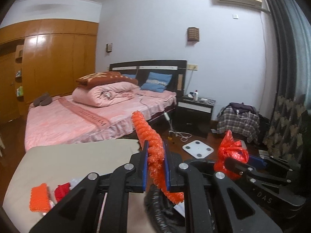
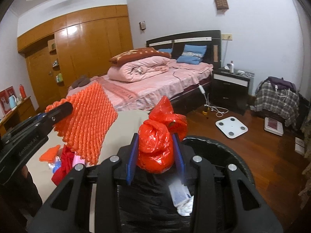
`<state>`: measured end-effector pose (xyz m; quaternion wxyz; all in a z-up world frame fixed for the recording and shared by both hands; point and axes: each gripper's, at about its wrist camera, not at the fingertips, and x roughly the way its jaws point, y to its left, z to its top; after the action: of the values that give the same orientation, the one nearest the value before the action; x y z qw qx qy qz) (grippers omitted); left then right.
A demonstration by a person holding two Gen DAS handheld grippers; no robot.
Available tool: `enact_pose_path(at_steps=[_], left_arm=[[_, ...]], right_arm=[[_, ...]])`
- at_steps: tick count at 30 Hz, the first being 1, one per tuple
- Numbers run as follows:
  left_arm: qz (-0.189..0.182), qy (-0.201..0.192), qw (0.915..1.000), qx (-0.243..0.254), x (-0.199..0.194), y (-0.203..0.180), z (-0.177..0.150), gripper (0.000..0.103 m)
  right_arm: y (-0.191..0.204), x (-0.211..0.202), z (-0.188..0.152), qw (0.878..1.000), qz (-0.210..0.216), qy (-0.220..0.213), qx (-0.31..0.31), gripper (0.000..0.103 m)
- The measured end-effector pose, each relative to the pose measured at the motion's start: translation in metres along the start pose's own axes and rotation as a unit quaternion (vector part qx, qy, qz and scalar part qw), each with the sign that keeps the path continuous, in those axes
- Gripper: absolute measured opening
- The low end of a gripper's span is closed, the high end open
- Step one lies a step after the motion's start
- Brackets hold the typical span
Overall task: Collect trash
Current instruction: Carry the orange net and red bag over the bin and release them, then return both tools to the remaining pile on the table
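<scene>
A bedroom scene is shown from two wrist cameras. The left gripper [image 1: 155, 161] is seen with its blue-padded jaws clamped on an orange foam net [image 1: 153, 145], a ribbed, knobbly mesh sheet of bright orange. In the left wrist view the net is seen edge-on, held upright between the pads, with its top curling up towards the bed [image 1: 81, 116] and its lower end hanging below them. In the right wrist view the same net [image 2: 87, 120] is shown broadside as a flat diamond-patterned sheet, gripped at its left edge by the left gripper [image 2: 58, 110].

The right gripper [image 2: 155, 151] is seen with its jaws closed on a red plastic bag [image 2: 157, 147], glossy, crinkled and knotted into a bulging bundle with a twisted tail rising above the pads. In the left wrist view the bag [image 1: 231, 153] is shown just to the right of the net, apart from it.

Both items are held in the air above the black-lined trash bin [image 2: 229, 151], in which white paper scraps [image 2: 180, 196] are visible. More litter [image 2: 60, 155], orange, red and pale, is left on the beige surface [image 1: 68, 165] to the left. A white bathroom scale [image 2: 231, 127] is seen on the wooden floor [image 2: 262, 155] beyond, near a dark nightstand [image 2: 229, 83].
</scene>
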<state>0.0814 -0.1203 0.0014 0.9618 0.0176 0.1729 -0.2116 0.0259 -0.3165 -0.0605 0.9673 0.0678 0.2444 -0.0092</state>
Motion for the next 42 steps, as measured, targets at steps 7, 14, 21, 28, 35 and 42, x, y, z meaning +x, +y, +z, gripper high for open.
enact_pose_path(at_steps=[7, 14, 21, 28, 35, 42], left_arm=[[-0.027, -0.002, 0.9995, 0.015, 0.009, -0.029, 0.004, 0.013], [-0.050, 0.006, 0.9984, 0.025, 0.021, -0.051, -0.002, 0.013], [-0.063, 0.016, 0.9973, 0.035, 0.028, -0.067, -0.006, 0.013], [-0.084, 0.039, 0.9951, 0.033, 0.047, -0.073, -0.020, 0.015], [-0.080, 0.061, 0.9947, 0.020, 0.058, -0.056, -0.037, 0.055], [-0.028, 0.045, 0.9983, 0.025, 0.040, -0.023, -0.042, 0.079]], right_arm=[[-0.025, -0.006, -0.009, 1.000, -0.022, 0.002, 0.011, 0.033], [-0.046, -0.007, -0.018, 0.999, -0.040, 0.006, 0.023, 0.033], [-0.058, -0.005, -0.026, 0.998, -0.050, 0.013, 0.031, 0.034], [-0.067, 0.005, -0.032, 0.997, -0.063, 0.022, 0.032, 0.042], [-0.074, 0.007, -0.035, 0.995, -0.089, 0.021, 0.037, 0.088], [-0.055, 0.005, -0.029, 0.997, -0.071, 0.010, 0.032, 0.097]])
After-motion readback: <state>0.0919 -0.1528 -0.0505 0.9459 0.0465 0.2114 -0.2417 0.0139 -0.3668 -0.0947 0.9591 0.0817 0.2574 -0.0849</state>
